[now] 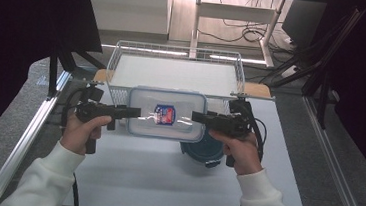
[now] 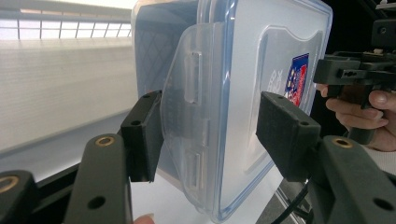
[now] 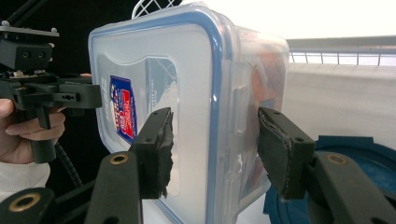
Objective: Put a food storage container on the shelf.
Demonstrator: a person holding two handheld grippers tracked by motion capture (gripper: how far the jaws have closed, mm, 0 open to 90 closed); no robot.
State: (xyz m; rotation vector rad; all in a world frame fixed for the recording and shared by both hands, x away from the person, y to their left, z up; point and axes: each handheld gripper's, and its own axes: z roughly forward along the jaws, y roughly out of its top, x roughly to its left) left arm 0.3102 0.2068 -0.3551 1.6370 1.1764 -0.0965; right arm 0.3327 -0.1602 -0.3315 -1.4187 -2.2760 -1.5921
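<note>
Overhead, one clear lidded box (image 1: pixel 166 114) clamped between two claws, left claw (image 1: pixel 131 112) and right claw (image 1: pixel 201 117)

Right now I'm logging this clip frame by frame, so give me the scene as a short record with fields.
held thing: clear lidded container, blue seal, label on lid
left gripper: clamped on the container's left end
right gripper: clamped on its right end
behind: wire basket
below: dark blue round lid on white table
</note>
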